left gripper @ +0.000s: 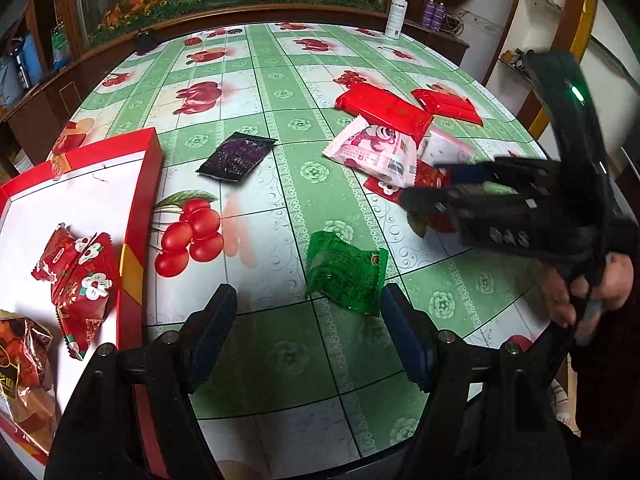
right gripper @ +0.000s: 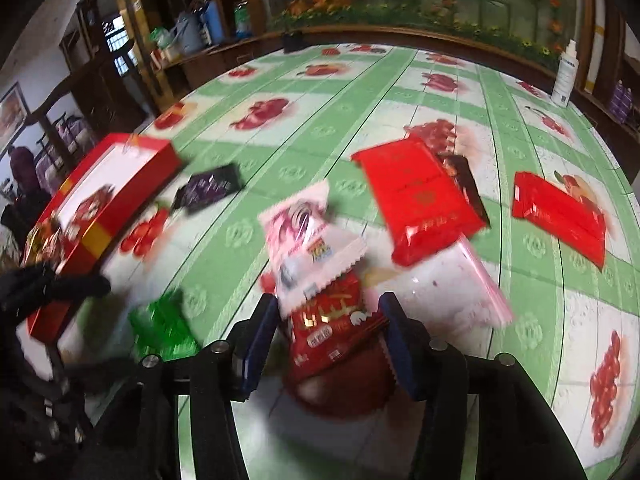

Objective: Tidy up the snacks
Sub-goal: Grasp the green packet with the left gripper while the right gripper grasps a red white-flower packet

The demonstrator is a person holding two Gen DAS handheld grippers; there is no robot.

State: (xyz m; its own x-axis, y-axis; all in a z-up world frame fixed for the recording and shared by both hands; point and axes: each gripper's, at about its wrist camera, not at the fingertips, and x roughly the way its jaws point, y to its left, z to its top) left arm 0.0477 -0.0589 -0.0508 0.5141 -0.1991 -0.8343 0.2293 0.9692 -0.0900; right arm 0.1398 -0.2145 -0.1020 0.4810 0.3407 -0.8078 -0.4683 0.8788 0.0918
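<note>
Right now we hold the left gripper [left gripper: 308, 328] low over the table [left gripper: 280, 92] with its jaws spread wide and nothing between them; a green snack packet [left gripper: 346, 276] lies flat on the cloth just ahead of the blue pads. To our left sits the red box [left gripper: 138, 216], its white floor already carrying two red flower-printed packets [left gripper: 78, 276] and a crinkly brown and gold packet [left gripper: 24, 364] at the near corner. A dark purple packet [left gripper: 236, 156] rests on the table beyond the box, apart from everything else. Our right gripper [right gripper: 326, 332] reaches into the pile further right, its jaws set narrow around a small red packet [right gripper: 332, 336], with both pads against the wrapper's sides. A pink and white packet [right gripper: 308, 236] leans over the top of that red one, and a clear zip bag [right gripper: 452, 284] lies just beside it. Behind them a large red packet [right gripper: 420, 200] overlaps the bag's far edge, and another red packet [right gripper: 560, 216] lies apart to the right. A white spray bottle [left gripper: 396, 12] stands at the table's far edge.
</note>
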